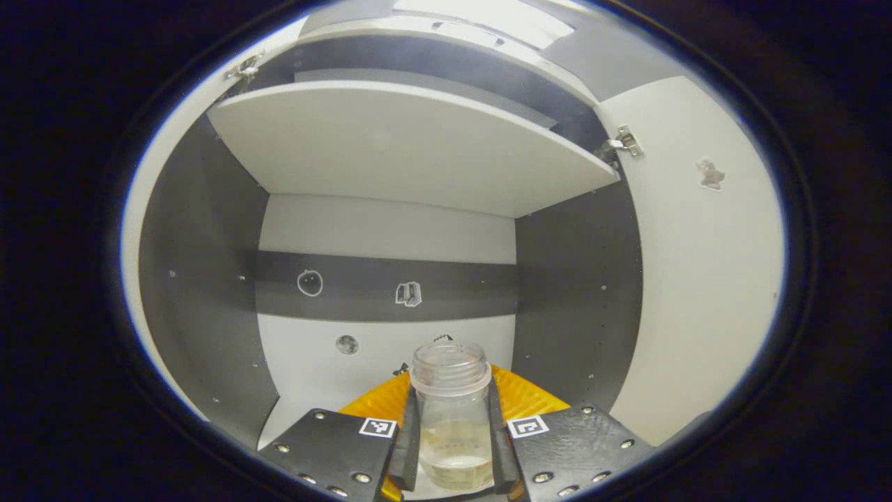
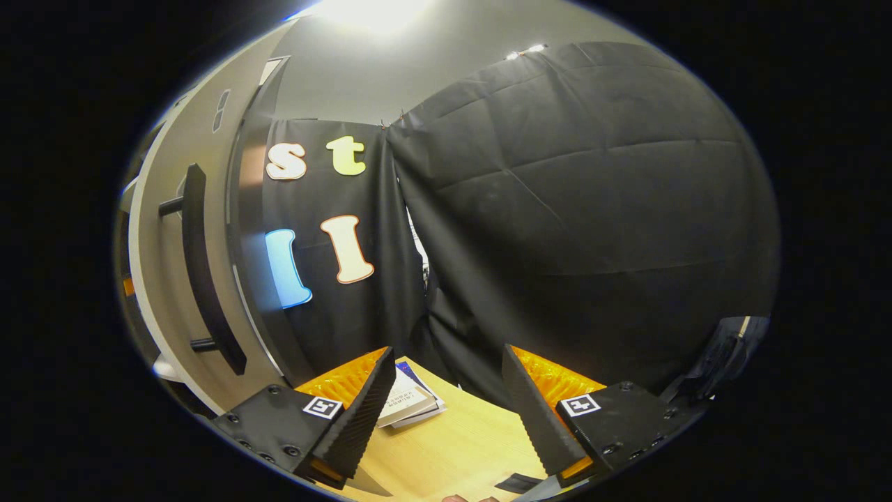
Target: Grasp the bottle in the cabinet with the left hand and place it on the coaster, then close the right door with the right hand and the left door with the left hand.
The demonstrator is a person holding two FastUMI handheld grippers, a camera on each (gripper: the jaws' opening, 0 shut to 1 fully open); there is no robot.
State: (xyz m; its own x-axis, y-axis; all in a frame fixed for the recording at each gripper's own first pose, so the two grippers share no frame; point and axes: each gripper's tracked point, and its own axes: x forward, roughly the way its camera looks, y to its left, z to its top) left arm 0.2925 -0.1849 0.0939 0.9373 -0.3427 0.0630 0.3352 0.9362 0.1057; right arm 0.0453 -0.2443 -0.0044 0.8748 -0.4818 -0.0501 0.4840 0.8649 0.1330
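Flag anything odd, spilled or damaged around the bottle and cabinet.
Nothing looks spilled or broken. The bottle stands upright between the left gripper jaws, capless, with a little cloudy liquid at its bottom. The cabinet interior carries a few small stickers. The right gripper is open over the table.

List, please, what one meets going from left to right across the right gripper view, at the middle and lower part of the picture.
Cabinet door with its dark bar handle → booklets on the wooden table, seen between the open fingers of the right gripper → black cloth wall.
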